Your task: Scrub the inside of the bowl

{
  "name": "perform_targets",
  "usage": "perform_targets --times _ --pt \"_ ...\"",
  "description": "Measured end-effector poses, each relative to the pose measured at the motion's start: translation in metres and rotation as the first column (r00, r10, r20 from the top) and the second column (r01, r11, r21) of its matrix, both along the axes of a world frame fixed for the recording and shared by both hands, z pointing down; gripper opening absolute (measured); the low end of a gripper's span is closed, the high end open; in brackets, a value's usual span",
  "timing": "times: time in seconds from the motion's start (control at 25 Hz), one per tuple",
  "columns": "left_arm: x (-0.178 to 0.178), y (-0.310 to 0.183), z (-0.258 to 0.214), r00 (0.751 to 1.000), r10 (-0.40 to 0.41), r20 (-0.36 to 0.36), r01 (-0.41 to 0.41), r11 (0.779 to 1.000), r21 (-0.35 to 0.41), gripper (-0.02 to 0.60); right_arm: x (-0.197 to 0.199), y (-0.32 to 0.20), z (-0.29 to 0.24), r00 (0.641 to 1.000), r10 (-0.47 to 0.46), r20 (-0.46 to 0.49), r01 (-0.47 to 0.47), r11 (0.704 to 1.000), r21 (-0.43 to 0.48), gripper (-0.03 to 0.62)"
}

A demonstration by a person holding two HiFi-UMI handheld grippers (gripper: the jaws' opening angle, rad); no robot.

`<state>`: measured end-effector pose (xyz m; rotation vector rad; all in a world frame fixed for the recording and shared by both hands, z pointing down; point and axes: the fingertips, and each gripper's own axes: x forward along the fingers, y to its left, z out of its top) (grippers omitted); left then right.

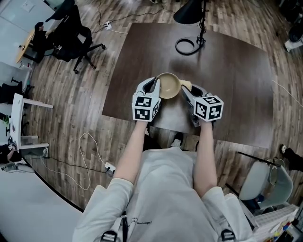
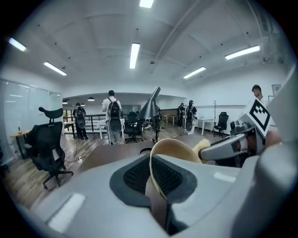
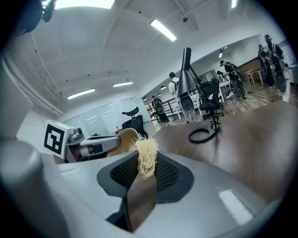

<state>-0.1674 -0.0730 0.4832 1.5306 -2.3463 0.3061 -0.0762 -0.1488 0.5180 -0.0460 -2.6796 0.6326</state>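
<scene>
**A:** Item one?
**B:** Tan bowl (image 1: 168, 85), over the table (image 1: 236, 80). The left hand-held gripper (image 1: 153, 86) is clamped on the bowl's rim.
**A:** Item two?
**B:** Straw-coloured fibre scrubber (image 3: 146, 157), pinched in the right hand-held gripper (image 1: 186, 90), just right of the bowl.
**A:** Clearance?
**B:** The table's front edge is near the bowl. Beyond the bowl the table is bare up to the lamp's ring base (image 1: 187, 46).

Bowl (image 1: 168, 85): gripped at the rim by the left hand-held gripper (image 1: 154, 87), just right of it.
Scrubber (image 1: 185, 85): clamped in the right hand-held gripper (image 1: 187, 93), beside the bowl.
Lamp (image 1: 189, 13): set on the surface (image 1: 236, 80), well ahead of both.
</scene>
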Motion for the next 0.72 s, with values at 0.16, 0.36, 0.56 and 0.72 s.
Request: perform_targets --times 0.16,0.36,0.56,0.72 --pt "-0.008 -0.004 0.004 0.996 -0.041 -0.078 0.042 0.999 0.011 0.014 0.0 0.0 0.0 1.0 -0.002 -0.007 0.002 1.0 0.015 0.114" --pt "-0.017 -0.015 0.009 0.985 -0.056 -0.165 0.06 0.998 0.018 0.015 0.002 -0.004 0.003 0.999 0.036 0.006 -0.036 0.999 0.026 0.112" --pt "-0.018 -0.029 0.012 0.973 -0.063 -0.223 0.066 0.998 0.006 0.013 0.008 -0.01 0.008 0.996 0.087 0.037 -0.088 0.996 0.023 0.112" --pt "-0.024 -0.04 0.012 0.969 -0.069 -0.236 0.069 0.998 -0.01 0.013 0.006 -0.008 0.012 0.996 0.08 0.028 -0.081 0.996 0.048 0.112"
